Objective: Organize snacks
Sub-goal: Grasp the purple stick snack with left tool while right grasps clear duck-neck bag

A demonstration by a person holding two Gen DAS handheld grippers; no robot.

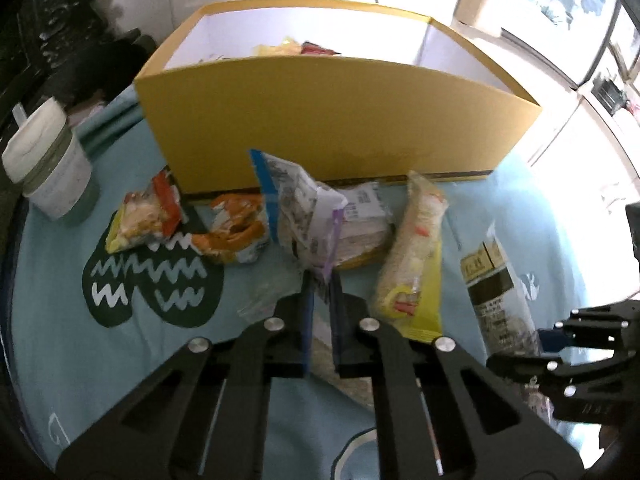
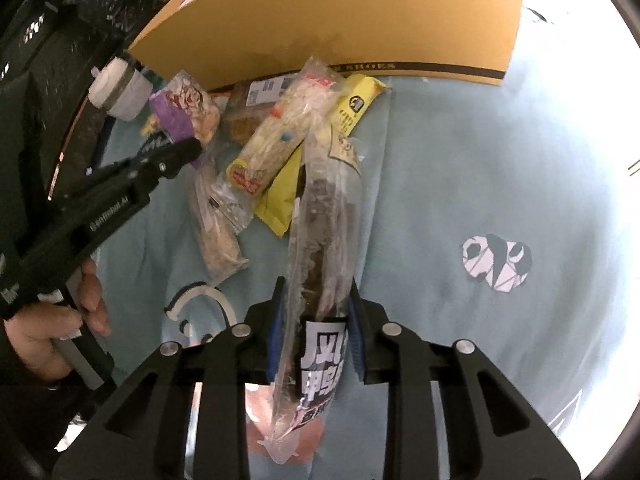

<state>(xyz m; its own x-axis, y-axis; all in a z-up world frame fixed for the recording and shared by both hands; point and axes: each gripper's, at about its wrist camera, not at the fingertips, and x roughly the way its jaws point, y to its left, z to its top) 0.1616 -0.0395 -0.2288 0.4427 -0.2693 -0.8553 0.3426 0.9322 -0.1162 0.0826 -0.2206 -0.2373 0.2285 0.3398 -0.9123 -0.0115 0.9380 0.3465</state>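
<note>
Right tongs (image 2: 316,312) grip a long clear packet (image 2: 320,216) with bold white characters, held above the blue cloth (image 2: 460,160); left tongs (image 1: 320,284) pinch a purple-edged bag (image 1: 308,208) before the yellow box (image 1: 340,128), its stripe reading "SHOES"

The yellow box (image 1: 336,136) is hiding most of the snacks (image 1: 296,49) inside it from you. In your right wrist view, the frame is cutting off the box's top, and the dark packet (image 2: 320,264) is blurring, its print unreadable.
</note>
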